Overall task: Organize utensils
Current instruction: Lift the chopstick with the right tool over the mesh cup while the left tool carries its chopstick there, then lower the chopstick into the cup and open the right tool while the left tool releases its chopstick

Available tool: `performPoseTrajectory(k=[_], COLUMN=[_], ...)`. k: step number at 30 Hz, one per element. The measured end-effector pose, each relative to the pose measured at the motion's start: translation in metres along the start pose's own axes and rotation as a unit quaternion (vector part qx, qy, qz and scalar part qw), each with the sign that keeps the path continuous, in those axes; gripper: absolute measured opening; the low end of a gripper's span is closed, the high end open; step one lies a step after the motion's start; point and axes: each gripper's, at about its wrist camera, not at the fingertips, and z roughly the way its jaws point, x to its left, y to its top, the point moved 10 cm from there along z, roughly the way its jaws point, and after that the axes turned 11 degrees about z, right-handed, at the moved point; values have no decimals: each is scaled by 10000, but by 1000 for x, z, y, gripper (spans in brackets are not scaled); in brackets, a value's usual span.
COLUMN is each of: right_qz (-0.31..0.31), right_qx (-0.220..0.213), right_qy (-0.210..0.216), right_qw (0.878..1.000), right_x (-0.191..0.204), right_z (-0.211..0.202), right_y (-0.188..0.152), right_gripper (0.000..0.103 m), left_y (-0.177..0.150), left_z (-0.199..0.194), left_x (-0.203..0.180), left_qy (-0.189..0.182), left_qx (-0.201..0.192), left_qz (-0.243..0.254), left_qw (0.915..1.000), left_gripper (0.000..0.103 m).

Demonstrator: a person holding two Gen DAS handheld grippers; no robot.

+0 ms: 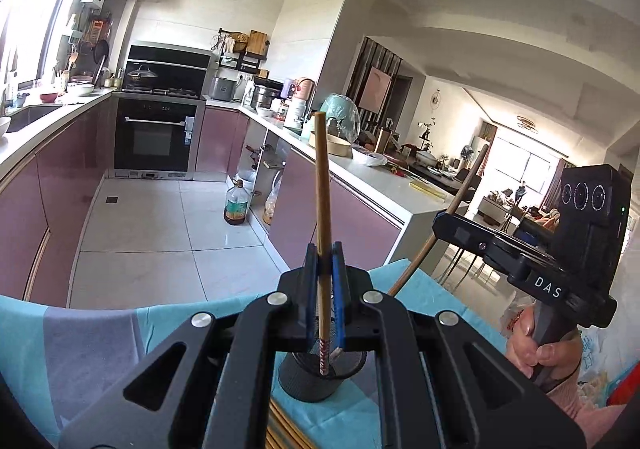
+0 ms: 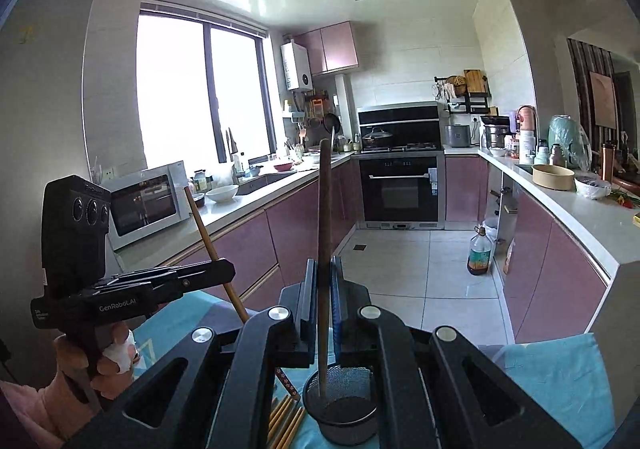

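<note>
My left gripper (image 1: pixel 324 249) is shut on a light wooden chopstick (image 1: pixel 322 177) that stands nearly upright. Its red-patterned lower end hangs at the mouth of a black mesh cup (image 1: pixel 308 381). My right gripper (image 2: pixel 324 263) is shut on a dark brown chopstick (image 2: pixel 324 201), also upright, its lower end inside the rim of the mesh cup (image 2: pixel 340 409). Each gripper shows in the other's view: the right gripper (image 1: pixel 438 219) at the right, the left gripper (image 2: pixel 230 269) at the left. Several loose light chopsticks (image 2: pixel 286 421) lie left of the cup.
The cup stands on a teal cloth (image 2: pixel 560 369) covering the near surface. Beyond lies a kitchen with pink cabinets, a white tile floor, an oil bottle (image 2: pixel 480 253) on the floor, an oven (image 2: pixel 400 189) and cluttered counters. A hand (image 1: pixel 536 345) holds the right gripper's handle.
</note>
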Motion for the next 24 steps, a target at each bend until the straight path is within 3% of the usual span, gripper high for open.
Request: performPoseTrajectory(k=[6,17,24], right_qz=[43,82,155], right_qx=[379,1423,1578], right_qy=[-243,-391,-532], right_qw=[9990,9890,9859], right_x=[-24,-39,-45], right_z=[24,75,92], right_y=[-20,-70,-75], right_gripper=[5,5,7], left_y=[-2,-62,-74], left_z=[47,119,147], left_x=[-12,-10,0], left_qy=[84,50,122], left_qx=[266,1219,1379], left_qz=[217,438,473], left_qw=[9994,9916,9892], left_gripper=[7,7,8])
